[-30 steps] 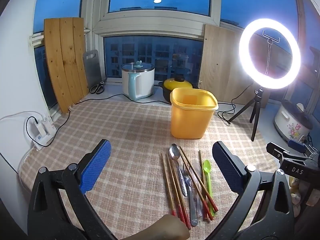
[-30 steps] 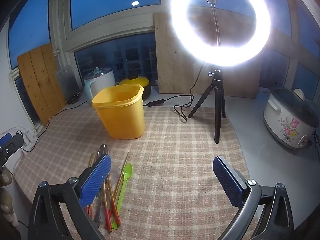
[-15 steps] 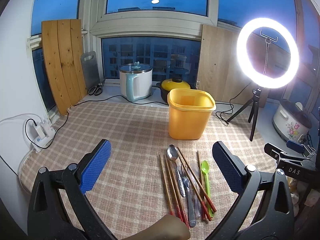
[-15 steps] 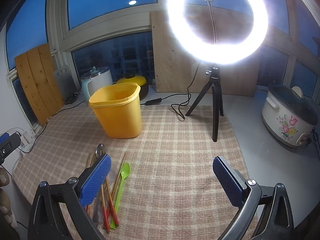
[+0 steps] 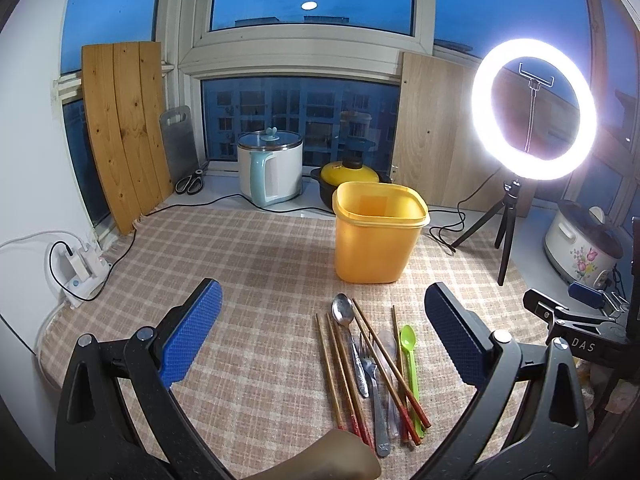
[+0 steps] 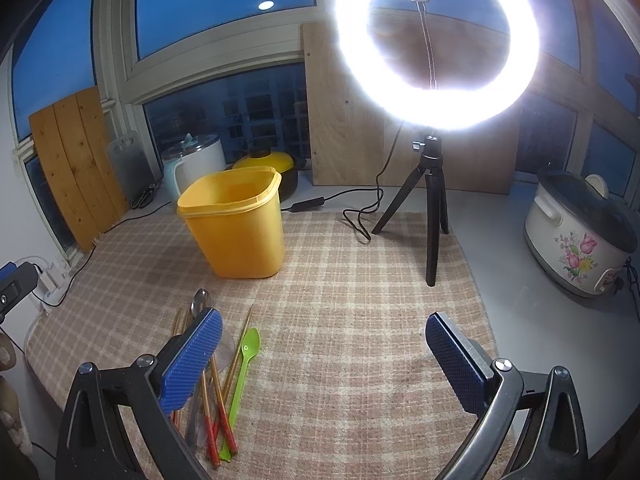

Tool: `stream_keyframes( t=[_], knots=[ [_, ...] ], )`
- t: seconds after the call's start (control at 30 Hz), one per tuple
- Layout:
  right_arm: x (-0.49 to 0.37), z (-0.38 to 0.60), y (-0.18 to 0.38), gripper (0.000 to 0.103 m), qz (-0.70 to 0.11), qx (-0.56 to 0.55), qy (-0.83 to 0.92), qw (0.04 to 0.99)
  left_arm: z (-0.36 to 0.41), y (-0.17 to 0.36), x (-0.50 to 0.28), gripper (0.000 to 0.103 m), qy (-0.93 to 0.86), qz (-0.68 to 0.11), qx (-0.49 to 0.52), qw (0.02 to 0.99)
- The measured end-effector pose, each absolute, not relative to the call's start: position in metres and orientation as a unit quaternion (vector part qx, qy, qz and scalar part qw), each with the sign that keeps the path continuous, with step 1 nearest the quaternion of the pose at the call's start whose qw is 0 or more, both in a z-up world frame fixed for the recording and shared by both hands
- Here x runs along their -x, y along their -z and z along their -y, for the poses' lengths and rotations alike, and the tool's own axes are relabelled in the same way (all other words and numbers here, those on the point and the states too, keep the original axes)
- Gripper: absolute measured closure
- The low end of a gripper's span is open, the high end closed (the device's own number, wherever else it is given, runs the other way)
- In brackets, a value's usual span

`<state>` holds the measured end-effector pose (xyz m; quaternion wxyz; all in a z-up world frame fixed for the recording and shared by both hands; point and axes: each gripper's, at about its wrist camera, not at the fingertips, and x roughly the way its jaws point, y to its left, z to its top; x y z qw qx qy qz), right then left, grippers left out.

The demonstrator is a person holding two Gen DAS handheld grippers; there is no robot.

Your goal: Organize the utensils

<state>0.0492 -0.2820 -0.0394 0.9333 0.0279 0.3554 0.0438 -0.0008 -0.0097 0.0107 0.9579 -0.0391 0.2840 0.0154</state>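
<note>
Left gripper (image 5: 320,332) and right gripper (image 6: 324,354) both stand wide apart, holding nothing. Since the earlier frames both views have drawn slightly back. The utensil pile (image 5: 374,368), spoons, fork and chopsticks, lies unmoved on the checked cloth (image 5: 248,264), just in front of the yellow bin (image 5: 378,234).

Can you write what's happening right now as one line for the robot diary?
stage: start | left claw: open, empty | right claw: open, empty | utensils: piled on cloth | yellow bin: upright behind pile
</note>
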Motion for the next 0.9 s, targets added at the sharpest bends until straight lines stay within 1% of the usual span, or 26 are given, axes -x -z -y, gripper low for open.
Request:
stream_keyframes(
  t=[0.9],
  knots=[
    [-0.0515,0.2779,0.0447,0.0,-0.364,-0.022,-0.047,0.93,0.011,-0.0095,-0.0025,0.0,-0.011,-0.285,0.041,0.957]
  ],
)
